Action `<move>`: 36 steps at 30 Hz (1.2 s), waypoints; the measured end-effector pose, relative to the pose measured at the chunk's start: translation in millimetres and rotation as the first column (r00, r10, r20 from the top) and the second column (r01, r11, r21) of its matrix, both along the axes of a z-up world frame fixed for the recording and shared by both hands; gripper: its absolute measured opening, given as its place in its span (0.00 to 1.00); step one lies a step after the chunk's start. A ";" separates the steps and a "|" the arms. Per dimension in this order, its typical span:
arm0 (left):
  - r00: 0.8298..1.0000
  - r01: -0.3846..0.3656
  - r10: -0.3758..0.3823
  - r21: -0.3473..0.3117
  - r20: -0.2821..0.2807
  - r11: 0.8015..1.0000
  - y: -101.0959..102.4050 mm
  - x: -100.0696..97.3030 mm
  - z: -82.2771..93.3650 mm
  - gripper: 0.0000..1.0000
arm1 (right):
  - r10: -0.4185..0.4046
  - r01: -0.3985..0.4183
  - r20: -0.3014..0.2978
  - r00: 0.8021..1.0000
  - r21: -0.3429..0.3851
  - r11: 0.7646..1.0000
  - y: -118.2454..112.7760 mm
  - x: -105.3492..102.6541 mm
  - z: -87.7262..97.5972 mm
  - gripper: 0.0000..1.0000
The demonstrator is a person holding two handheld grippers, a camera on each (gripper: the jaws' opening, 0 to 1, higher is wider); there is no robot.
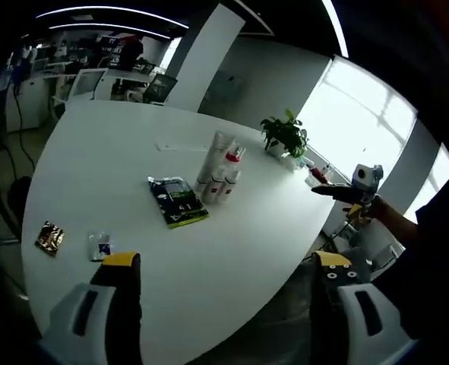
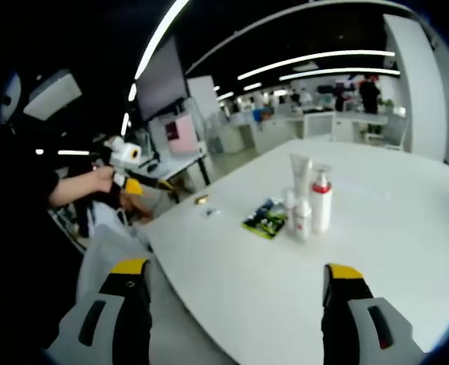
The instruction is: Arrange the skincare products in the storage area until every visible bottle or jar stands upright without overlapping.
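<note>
Both tongs, left (image 1: 222, 277) and right (image 2: 235, 285), released, off the table (image 2: 406, 228) edge | skincare bottles (image 2: 308, 201) clustered upright mid-table, straight ahead | neither arm clearly nearer.

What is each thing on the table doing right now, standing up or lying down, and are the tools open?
Bottles: standing upright, bunched close together.
Dark green packet: lying flat beside the bottles.
Gold packet: lying flat near the table edge.
Small clear packet: lying flat by the gold one.
Potted plant: upright.
Left tool: open, holding nothing.
Right tool: open, holding nothing.
</note>
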State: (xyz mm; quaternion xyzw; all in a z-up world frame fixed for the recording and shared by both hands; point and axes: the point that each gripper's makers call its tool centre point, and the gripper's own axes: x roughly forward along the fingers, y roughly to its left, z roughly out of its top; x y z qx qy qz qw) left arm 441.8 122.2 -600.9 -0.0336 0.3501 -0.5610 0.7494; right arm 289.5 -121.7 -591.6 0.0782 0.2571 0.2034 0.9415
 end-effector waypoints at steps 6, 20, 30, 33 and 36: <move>1.000 -0.017 0.017 -0.009 0.007 1.000 8.7 -11.9 6.0 0.87 | 0.022 -0.022 -0.004 1.000 -0.005 1.000 5.8 -4.2 0.6 0.97; 0.995 -0.033 0.026 0.072 0.097 0.997 26.8 -27.2 6.7 0.87 | 0.015 -0.015 -0.009 1.000 0.009 1.000 6.3 -16.4 1.4 0.97; 0.996 -0.021 0.014 0.080 0.087 0.997 22.3 -24.8 4.6 0.86 | 0.011 -0.011 -0.005 1.000 0.012 1.000 7.2 -15.4 1.7 0.97; 0.996 -0.022 0.015 0.075 0.083 0.997 20.9 -23.6 3.5 0.86 | 0.014 -0.014 -0.011 1.000 0.009 1.000 8.0 -14.8 0.0 0.97; 0.997 -0.020 0.014 0.077 0.075 0.997 20.5 -21.7 0.5 0.86 | 0.015 -0.015 -0.015 1.000 0.006 1.000 8.0 -13.8 -0.9 0.96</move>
